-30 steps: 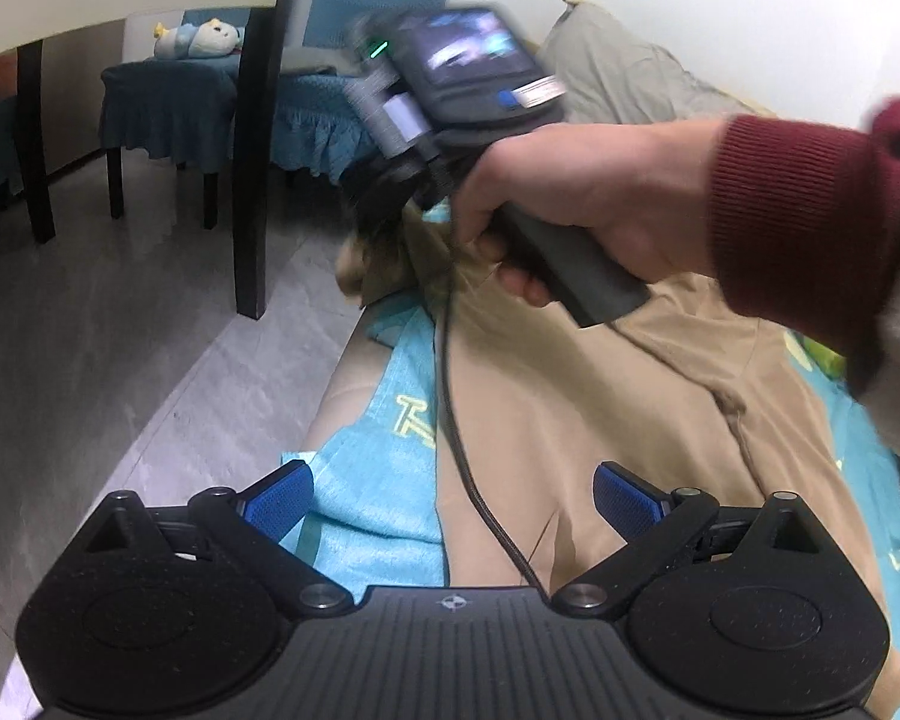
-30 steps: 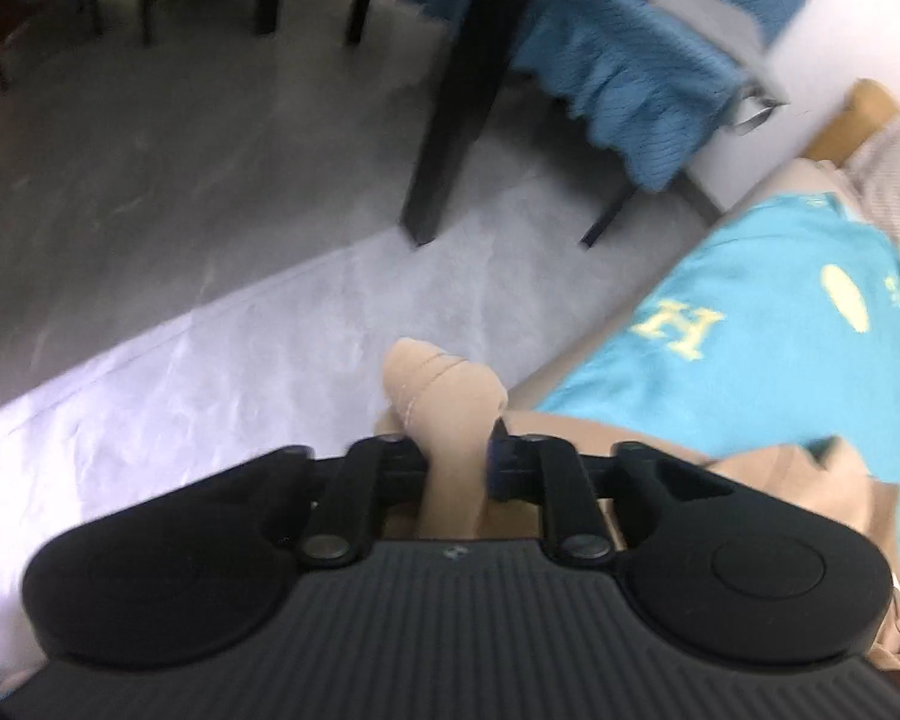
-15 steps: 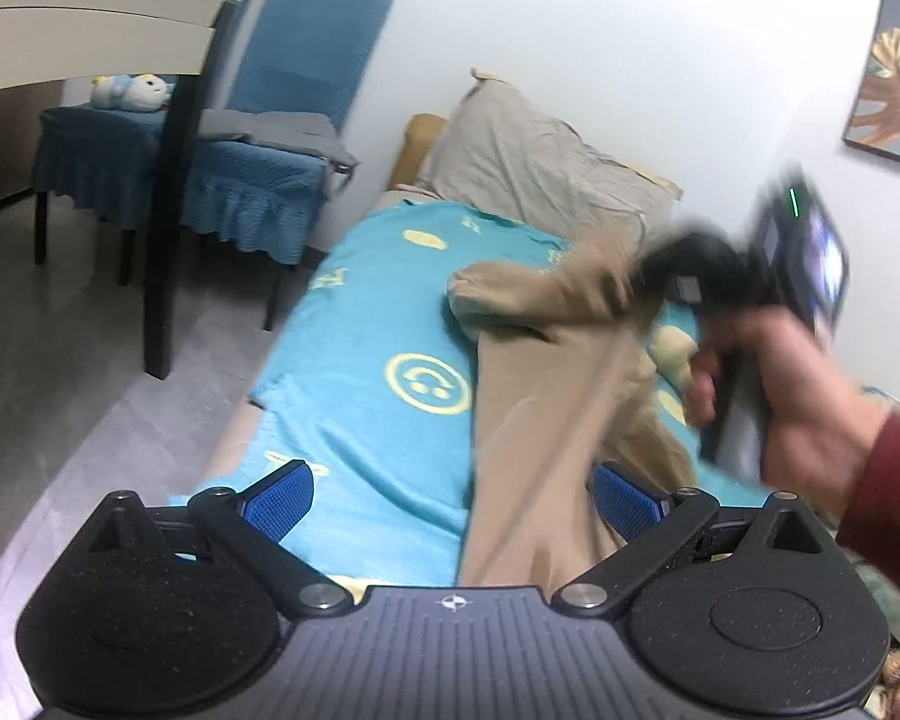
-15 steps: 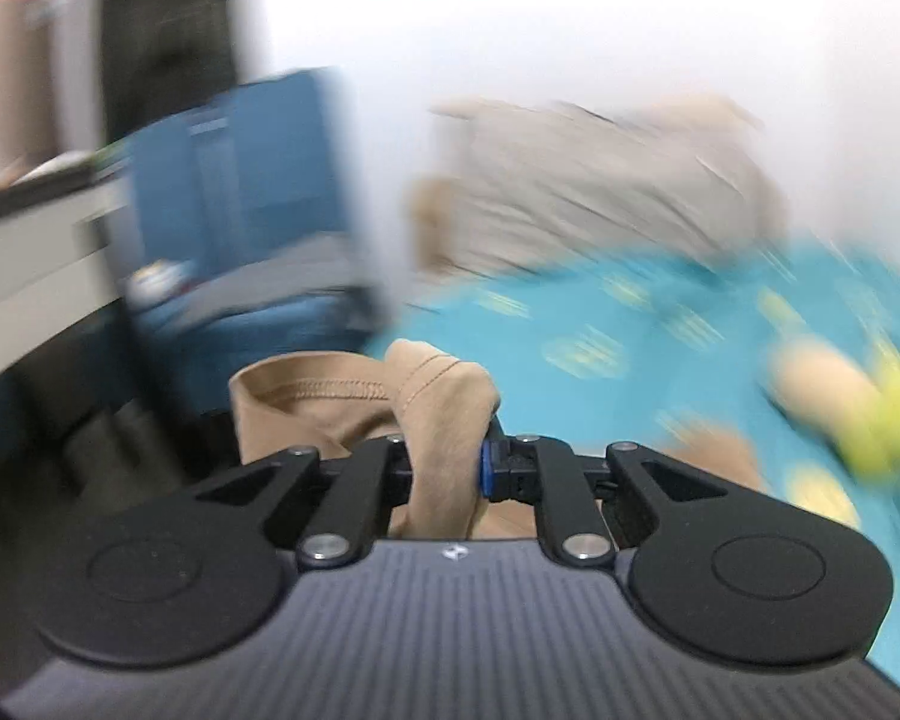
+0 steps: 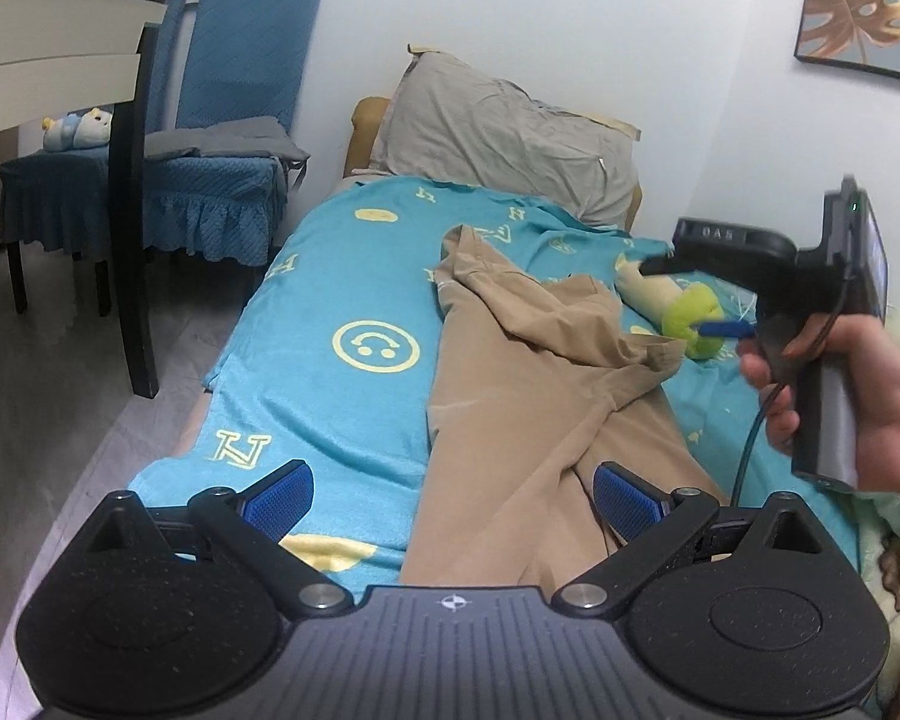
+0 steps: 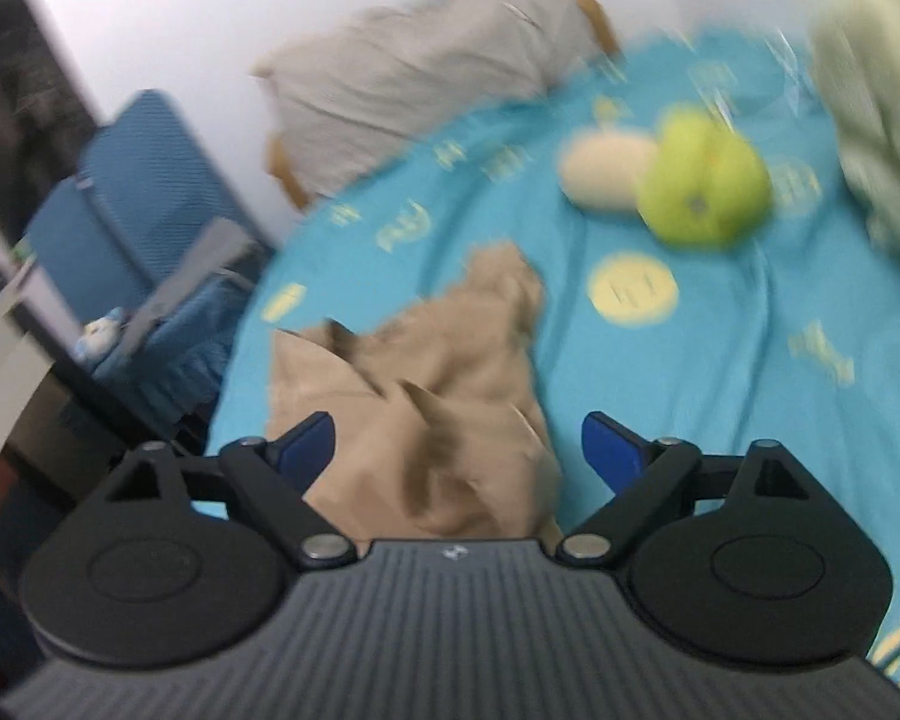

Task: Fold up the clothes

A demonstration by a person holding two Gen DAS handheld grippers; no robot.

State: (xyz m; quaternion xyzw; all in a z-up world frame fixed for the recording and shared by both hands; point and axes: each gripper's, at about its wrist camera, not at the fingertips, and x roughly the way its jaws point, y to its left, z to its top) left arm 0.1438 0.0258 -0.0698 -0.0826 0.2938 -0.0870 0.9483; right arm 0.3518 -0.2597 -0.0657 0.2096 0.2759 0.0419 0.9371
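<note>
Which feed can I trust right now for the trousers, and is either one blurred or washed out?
Left wrist view: sharp, evenly lit, tan trousers readable on the turquoise sheet, only fisheye bending at the edges. Right wrist view: motion-smeared throughout, trousers and green plush toy soft; only the right gripper, jaws apart, is crisp.

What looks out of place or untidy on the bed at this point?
The tan trousers lie rumpled, not folded flat: one end is flopped back over the rest in a crooked, bunched heap on the turquoise sheet. A green and beige plush toy lies beside them. Both grippers are open, holding nothing.
</note>
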